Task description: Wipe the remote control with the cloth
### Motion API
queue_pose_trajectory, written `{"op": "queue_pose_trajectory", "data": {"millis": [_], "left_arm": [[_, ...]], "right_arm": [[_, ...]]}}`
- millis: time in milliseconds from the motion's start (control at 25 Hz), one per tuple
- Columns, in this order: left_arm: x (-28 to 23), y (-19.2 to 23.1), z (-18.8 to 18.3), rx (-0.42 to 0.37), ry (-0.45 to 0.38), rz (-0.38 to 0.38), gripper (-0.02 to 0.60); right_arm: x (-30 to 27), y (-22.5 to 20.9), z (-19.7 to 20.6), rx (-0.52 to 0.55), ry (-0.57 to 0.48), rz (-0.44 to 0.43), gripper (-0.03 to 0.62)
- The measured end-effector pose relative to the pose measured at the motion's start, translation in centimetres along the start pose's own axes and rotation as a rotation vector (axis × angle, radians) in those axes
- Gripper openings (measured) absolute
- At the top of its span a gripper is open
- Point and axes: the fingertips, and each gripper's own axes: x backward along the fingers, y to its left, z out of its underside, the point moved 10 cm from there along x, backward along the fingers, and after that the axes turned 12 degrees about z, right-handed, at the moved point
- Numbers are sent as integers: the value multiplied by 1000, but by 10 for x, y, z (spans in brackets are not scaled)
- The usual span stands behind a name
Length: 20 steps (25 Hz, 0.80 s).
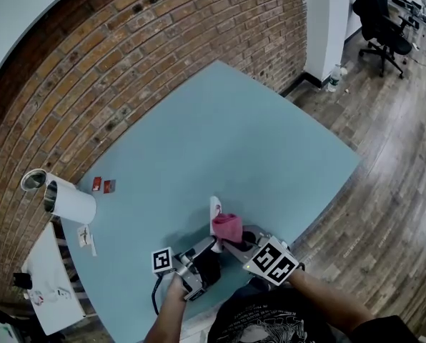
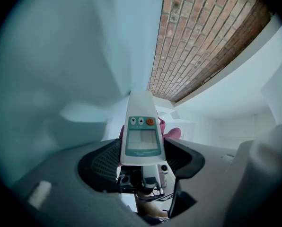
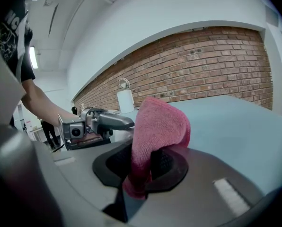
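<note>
Left gripper (image 2: 141, 157) clamps the low end of the remote control (image 2: 141, 129), over the table (image 1: 234, 141) edge at 6 o'clock. Right gripper (image 3: 142, 167) pinches the pink cloth (image 3: 157, 124) just beside the remote, at its 4 o'clock. Remote looks light, rigid and slick, so grip the sides low; cloth is soft and floppy.

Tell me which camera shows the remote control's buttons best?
The left gripper view: the remote control faces it, buttons and screen plain. The head view shows only its white end beside the cloth; the right gripper view hardly shows it.

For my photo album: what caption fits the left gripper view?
A white remote clamped in the left tongs, pink cloth peeking out behind it.
</note>
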Motion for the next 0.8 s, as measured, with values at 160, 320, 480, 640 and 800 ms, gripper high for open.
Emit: {"op": "queue_pose_trajectory", "data": {"millis": [160,320,480,640,800], "left_arm": [[-5,0,1,-5,-17,-2,279],[-11,0,0,-15,-39,-5,279],[-18,-2,-1,-16,-76,-4,281],[-25,-1,0,-21,-97,-4,281],[-26,0,0,-22,-96,-2,281]], "right_arm": [[6,1,0,-9,-9,-10,67],[14,2,0,-28,-26,-20,67],[21,2,-2,-40,-44,-23,67],[24,3,-3,-40,-56,-23,67],[27,10,-3,-24,-65,-49,67]]}}
